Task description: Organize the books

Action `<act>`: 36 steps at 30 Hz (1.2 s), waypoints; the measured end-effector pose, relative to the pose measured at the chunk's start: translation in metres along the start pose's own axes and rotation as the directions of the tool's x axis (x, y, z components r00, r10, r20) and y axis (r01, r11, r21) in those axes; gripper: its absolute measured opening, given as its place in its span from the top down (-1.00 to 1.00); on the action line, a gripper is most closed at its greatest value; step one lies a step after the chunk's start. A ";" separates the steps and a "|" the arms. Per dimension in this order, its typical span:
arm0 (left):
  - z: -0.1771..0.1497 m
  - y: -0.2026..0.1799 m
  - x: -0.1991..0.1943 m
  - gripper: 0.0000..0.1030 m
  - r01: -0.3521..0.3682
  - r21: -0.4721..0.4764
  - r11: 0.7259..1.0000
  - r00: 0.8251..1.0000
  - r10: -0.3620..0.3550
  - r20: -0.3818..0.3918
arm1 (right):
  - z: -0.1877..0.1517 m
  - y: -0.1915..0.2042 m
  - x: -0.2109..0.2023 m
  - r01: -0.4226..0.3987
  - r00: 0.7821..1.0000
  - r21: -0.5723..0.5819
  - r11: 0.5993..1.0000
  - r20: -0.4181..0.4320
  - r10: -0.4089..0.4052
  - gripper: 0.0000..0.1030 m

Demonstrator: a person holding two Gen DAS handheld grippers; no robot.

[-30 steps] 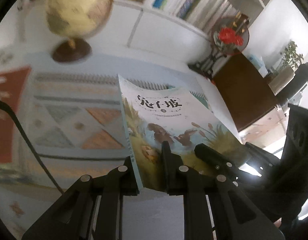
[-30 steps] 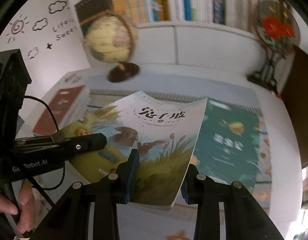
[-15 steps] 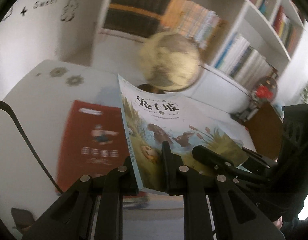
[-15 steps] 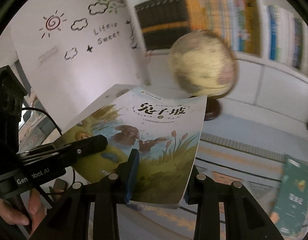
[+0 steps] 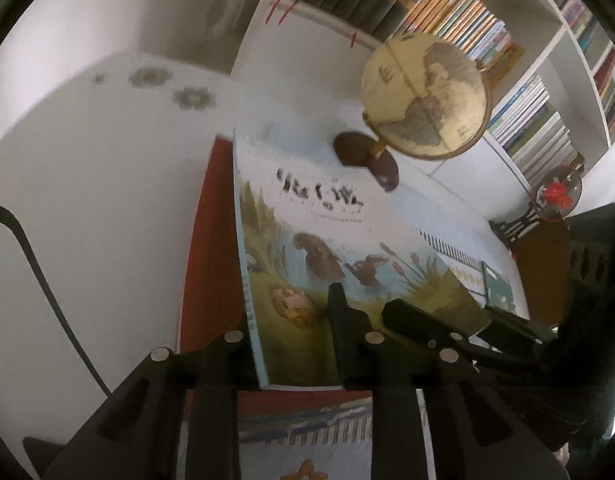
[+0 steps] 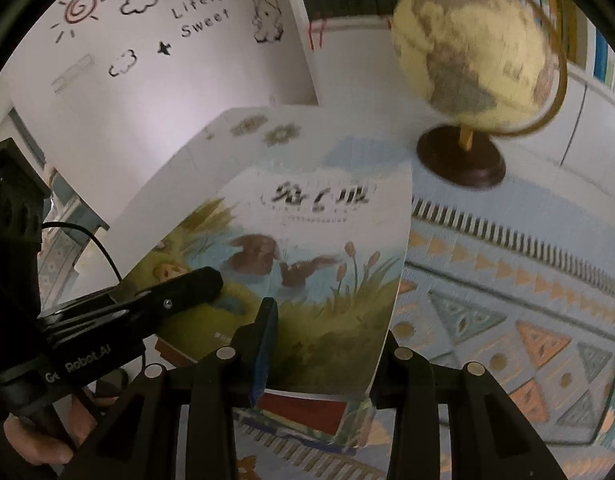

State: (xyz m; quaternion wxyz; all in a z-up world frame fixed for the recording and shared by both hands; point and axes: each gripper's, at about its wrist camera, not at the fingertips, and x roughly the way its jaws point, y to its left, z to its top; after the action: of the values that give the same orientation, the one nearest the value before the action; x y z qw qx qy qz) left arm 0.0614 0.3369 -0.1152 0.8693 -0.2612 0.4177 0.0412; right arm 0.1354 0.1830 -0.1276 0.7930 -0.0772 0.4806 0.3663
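Reading "Life is Sweet", wall lettering (image 6: 201, 14) sits behind the picture book (image 6: 307, 264).

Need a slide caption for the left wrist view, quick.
Both grippers carry a picture book over a red book near the globe; left gripper opening.

Book cover (image 5: 327, 248), centre of frame: pale blue sky, black title characters, brown animals, green and yellow grass, brown cattails. Red book (image 5: 211, 248), just left of it: plain red cover. Globe (image 5: 425, 96), upper right: cream and tan, dark brown base, brass arm. Tablecloth (image 6: 507, 280), right of frame: light blue, with orange and grey-green triangles and a black-and-white striped band. Wall (image 6: 147, 40), upper left: white, with black cloud drawings and a red sun spiral.
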 end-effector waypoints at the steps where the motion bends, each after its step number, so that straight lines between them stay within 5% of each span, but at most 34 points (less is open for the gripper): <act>1: -0.002 0.006 0.002 0.56 0.006 -0.023 1.000 1.000 -0.006 -0.014 | -0.001 -0.001 0.003 -0.006 1.000 0.015 1.000 -0.016 0.006 0.29; 9: -0.018 0.029 -0.002 0.54 0.048 -0.146 0.988 0.996 -0.058 -0.062 | -0.014 0.003 0.023 -0.016 0.994 0.023 1.000 -0.104 0.019 0.24; 14: -0.020 0.031 -0.008 0.46 -0.040 -0.142 0.989 0.997 0.031 -0.065 | -0.022 -0.003 0.027 -0.024 0.986 0.038 0.999 -0.161 0.030 -0.15; 24: -0.017 0.034 -0.018 0.24 -0.208 -0.239 0.949 0.978 0.210 -0.018 | -0.077 -0.050 0.001 0.028 0.964 0.132 0.991 -0.265 0.008 -0.17; 30: -0.015 -0.018 -0.029 0.24 -0.215 -0.162 0.963 0.974 0.224 0.043 | -0.129 -0.123 -0.039 0.078 0.969 0.342 0.936 -0.247 0.009 -0.17; 36: -0.017 -0.117 -0.005 0.09 -0.053 -0.011 0.999 0.997 0.053 -0.059 | -0.156 -0.201 -0.088 0.147 0.980 0.486 0.861 -0.189 -0.061 -0.17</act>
State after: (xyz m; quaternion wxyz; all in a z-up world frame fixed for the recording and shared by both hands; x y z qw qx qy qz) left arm 0.0800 0.2285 -0.0706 0.8535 -0.2564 0.4497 0.0591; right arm 0.1331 -0.0800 -0.1834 0.7616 0.0736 0.6185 0.1787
